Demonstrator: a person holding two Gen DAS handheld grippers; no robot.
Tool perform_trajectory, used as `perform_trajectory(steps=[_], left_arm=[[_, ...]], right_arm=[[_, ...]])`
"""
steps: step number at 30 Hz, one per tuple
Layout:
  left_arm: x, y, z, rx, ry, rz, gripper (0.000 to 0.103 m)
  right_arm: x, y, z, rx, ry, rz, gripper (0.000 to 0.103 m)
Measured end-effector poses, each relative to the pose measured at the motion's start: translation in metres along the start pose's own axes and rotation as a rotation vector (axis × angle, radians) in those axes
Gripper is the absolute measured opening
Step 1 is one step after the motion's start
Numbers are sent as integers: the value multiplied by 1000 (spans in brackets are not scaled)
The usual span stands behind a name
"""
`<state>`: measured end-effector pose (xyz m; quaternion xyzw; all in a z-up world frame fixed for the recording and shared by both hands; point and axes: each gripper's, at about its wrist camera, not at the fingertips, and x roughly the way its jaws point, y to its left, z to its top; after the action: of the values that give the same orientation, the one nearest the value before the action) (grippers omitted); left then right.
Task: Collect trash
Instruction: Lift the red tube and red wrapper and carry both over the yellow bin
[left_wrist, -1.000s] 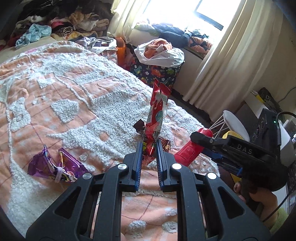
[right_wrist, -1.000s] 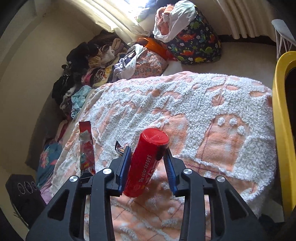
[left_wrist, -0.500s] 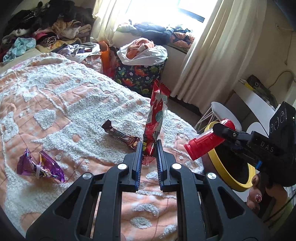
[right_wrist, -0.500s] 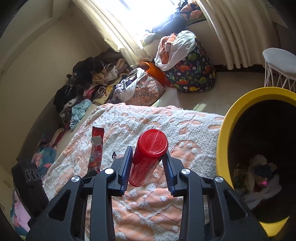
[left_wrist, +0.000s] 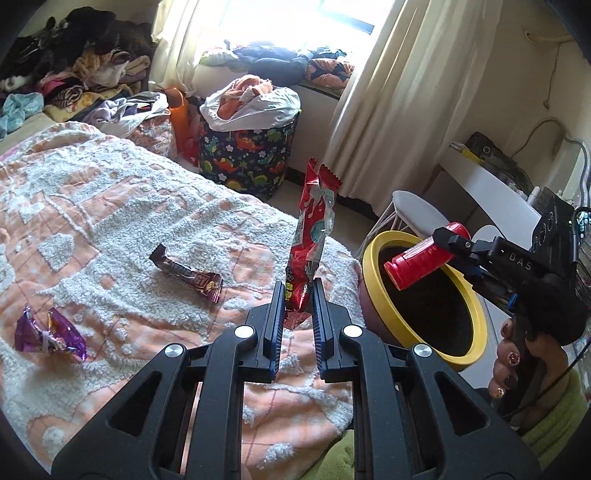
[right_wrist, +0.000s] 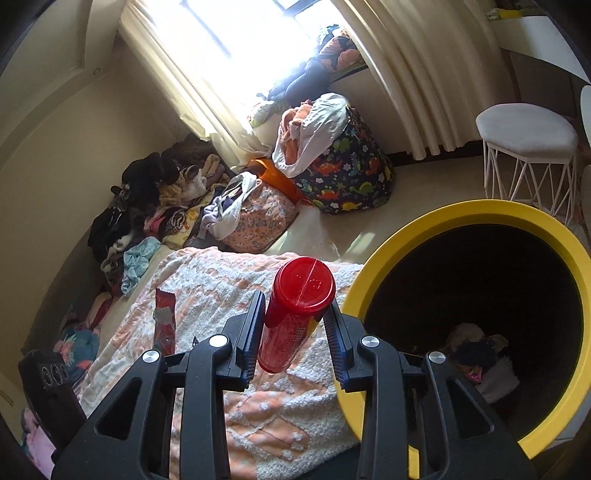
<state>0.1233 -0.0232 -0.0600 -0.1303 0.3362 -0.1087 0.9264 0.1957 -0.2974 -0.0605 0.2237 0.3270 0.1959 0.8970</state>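
Observation:
My left gripper (left_wrist: 298, 295) is shut on a red snack wrapper (left_wrist: 312, 236) and holds it upright above the edge of the bed (left_wrist: 110, 221). My right gripper (right_wrist: 295, 314) is shut on a red plastic tube (right_wrist: 295, 310); in the left wrist view the tube (left_wrist: 424, 260) hangs over the yellow rim of the dark trash bin (left_wrist: 376, 291). The bin (right_wrist: 406, 236) sits just right of the tube and holds some trash at its bottom. A brown candy bar wrapper (left_wrist: 188, 273) and a purple wrapper (left_wrist: 48, 332) lie on the bedspread.
A dinosaur-print laundry bag (left_wrist: 251, 155) full of clothes stands by the curtain (left_wrist: 399, 92). Clothes are piled at the head of the bed (left_wrist: 74, 74). A white wire stool (right_wrist: 528, 147) stands beyond the bin. A white desk (left_wrist: 487, 184) is at right.
Both grippers have moved right toward the bin. The red tube now hangs over the bin's rim, and the bin's opening fills more of the right wrist view.

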Motion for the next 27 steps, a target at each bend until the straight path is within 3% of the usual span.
perform_trajectory(steps=[27], left_arm=[[29, -89, -7, 194, 68, -119, 9]], right_arm=[[-46, -73, 17, 73, -145, -208, 30]])
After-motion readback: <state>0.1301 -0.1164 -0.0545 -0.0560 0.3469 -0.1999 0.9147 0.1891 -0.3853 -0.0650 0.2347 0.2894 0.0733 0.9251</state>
